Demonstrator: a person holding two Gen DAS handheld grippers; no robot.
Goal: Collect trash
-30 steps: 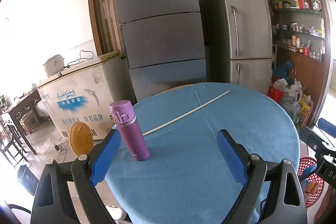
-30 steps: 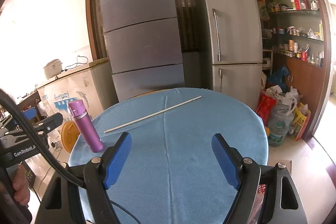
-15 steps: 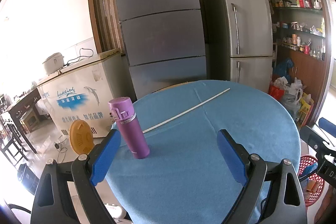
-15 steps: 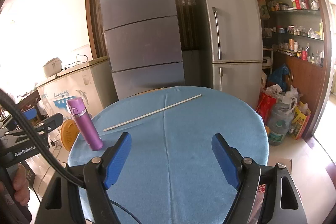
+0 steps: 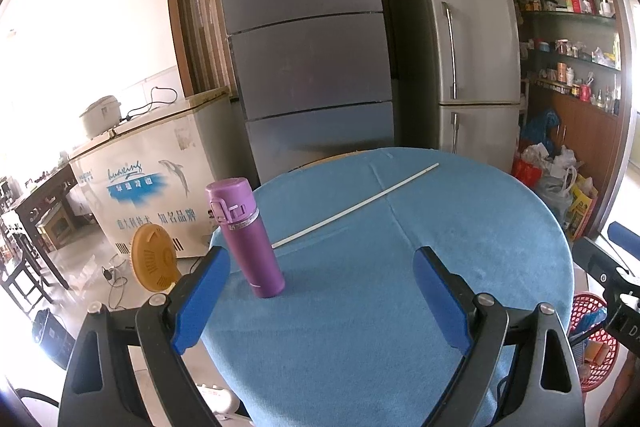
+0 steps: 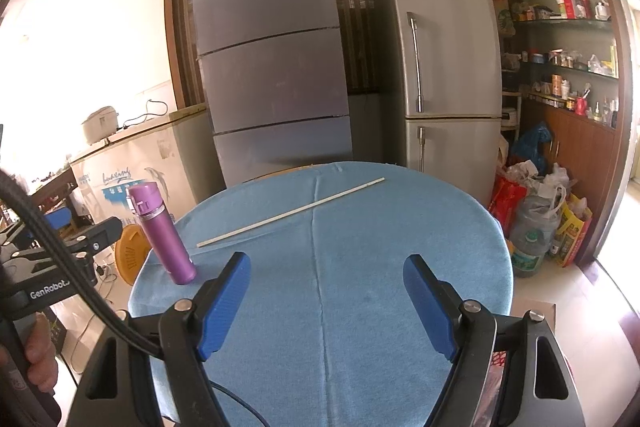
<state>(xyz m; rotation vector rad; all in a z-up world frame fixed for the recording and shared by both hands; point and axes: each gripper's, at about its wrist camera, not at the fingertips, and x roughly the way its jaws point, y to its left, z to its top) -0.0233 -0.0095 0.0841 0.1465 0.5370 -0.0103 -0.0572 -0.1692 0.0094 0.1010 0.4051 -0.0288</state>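
Observation:
A round table with a blue cloth (image 5: 460, 227) (image 6: 400, 227) fills the foreground. A purple flask (image 5: 246, 237) (image 6: 162, 233) stands upright near its left edge. A long thin white stick (image 5: 356, 205) (image 6: 290, 213) lies diagonally across the far half. My left gripper (image 5: 322, 293) is open and empty, just in front of the flask. My right gripper (image 6: 326, 301) is open and empty above the table's near middle. A red basket (image 5: 592, 343) with items in it stands on the floor at the right.
Two tall grey fridges (image 5: 304, 67) (image 5: 460, 59) stand behind the table. A white chest freezer (image 5: 152, 179) and an orange fan (image 5: 154, 259) are at the left. Bags and a bottle (image 6: 536, 219) sit on the floor before the shelves (image 6: 568, 27).
Both views have risen and tilted slightly; the flask and stick sit a little lower and nearer in frame. Both grippers remain open.

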